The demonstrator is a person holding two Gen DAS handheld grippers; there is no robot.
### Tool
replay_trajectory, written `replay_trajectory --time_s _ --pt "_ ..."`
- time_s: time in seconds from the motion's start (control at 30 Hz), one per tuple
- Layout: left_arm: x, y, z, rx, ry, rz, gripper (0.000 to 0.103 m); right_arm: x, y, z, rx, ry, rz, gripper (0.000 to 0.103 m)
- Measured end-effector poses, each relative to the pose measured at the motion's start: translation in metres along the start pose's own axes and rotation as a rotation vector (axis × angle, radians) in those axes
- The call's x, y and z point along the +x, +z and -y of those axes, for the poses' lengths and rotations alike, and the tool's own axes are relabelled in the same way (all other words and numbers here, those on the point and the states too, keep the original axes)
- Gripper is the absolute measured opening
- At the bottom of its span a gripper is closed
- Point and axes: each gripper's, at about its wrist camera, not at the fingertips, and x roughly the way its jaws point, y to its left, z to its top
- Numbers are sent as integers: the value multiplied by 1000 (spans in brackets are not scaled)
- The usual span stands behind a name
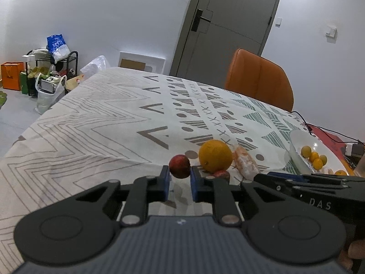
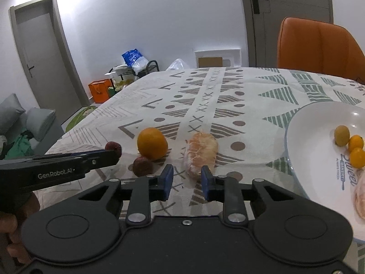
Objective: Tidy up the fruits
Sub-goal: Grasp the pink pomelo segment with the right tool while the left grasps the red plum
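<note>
My left gripper (image 1: 180, 174) is shut on a small dark red fruit (image 1: 179, 166) and holds it above the table; from the right wrist view the fruit (image 2: 113, 147) sits at the left gripper's tip. An orange (image 2: 152, 143) (image 1: 215, 156), a second dark red fruit (image 2: 142, 166) (image 1: 220, 173) and a peeled citrus segment (image 2: 200, 155) (image 1: 246, 163) lie on the patterned tablecloth. My right gripper (image 2: 187, 178) is open and empty, just in front of the peeled segment. A white plate (image 2: 305, 141) (image 1: 296, 150) at the right holds small yellow-orange fruits (image 2: 355, 142).
An orange chair (image 2: 319, 45) stands behind the table's far right side. Cables and a red item (image 1: 328, 137) lie beyond the plate. The table's left edge drops to a floor with bags, a rack (image 1: 54, 61) and a sofa (image 2: 27, 123).
</note>
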Motion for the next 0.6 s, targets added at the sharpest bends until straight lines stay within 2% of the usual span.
replay_trajectory --time_s 0.07,0.17,0.43,0.6 --pt "-2 1 0 3 4 8 17 0 1 2 7 -11 4 34" --pt "-5 3 -3 0 11 15 17 4 2 7 29 -17 0 53" --pt "-7 2 -11 -15 23 17 17 19 4 1 0 -9 -16 53" --pt "-7 2 -19 -29 29 18 17 29 8 -5 -20 -38 -7 53"
